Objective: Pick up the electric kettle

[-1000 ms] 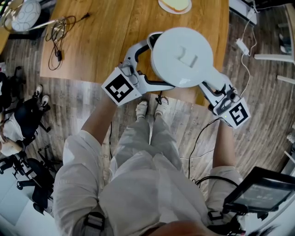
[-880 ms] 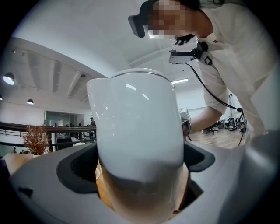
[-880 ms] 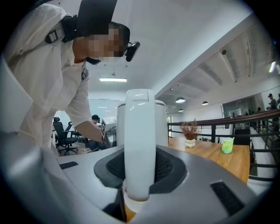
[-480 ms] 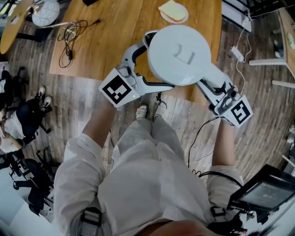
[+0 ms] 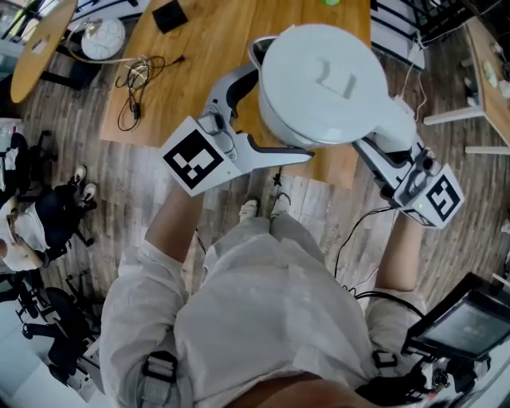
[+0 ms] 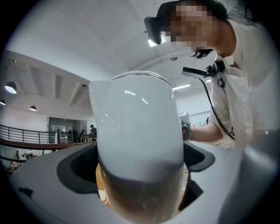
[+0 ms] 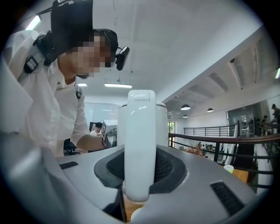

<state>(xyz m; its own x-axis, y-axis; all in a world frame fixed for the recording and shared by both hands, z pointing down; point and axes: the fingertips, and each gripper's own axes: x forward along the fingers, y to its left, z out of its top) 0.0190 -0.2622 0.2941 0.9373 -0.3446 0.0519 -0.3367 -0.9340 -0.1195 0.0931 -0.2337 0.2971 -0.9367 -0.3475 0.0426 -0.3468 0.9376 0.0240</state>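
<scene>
The white electric kettle [image 5: 323,84] hangs in the air above the near edge of the wooden table [image 5: 207,48], its round lid facing up at me. My left gripper [image 5: 267,111] clamps its body from the left; in the left gripper view the kettle's wall [image 6: 138,131] fills the gap between the jaws of the left gripper [image 6: 140,188]. My right gripper [image 5: 382,147] is shut on the kettle's handle [image 7: 140,140], which stands upright between the dark pads of the right gripper [image 7: 140,183]. The kettle's underside is hidden.
Tangled black cables [image 5: 135,76], a black box [image 5: 169,14] and a white round object [image 5: 103,36] lie at the table's far left. Office chairs [image 5: 48,215] stand on the floor at left. A screen [image 5: 470,323] sits at bottom right, with a cable [image 5: 351,231] on the floor.
Both grippers have risen together with the kettle, which now looks larger and closer to my head. The table has dropped away beneath it.
</scene>
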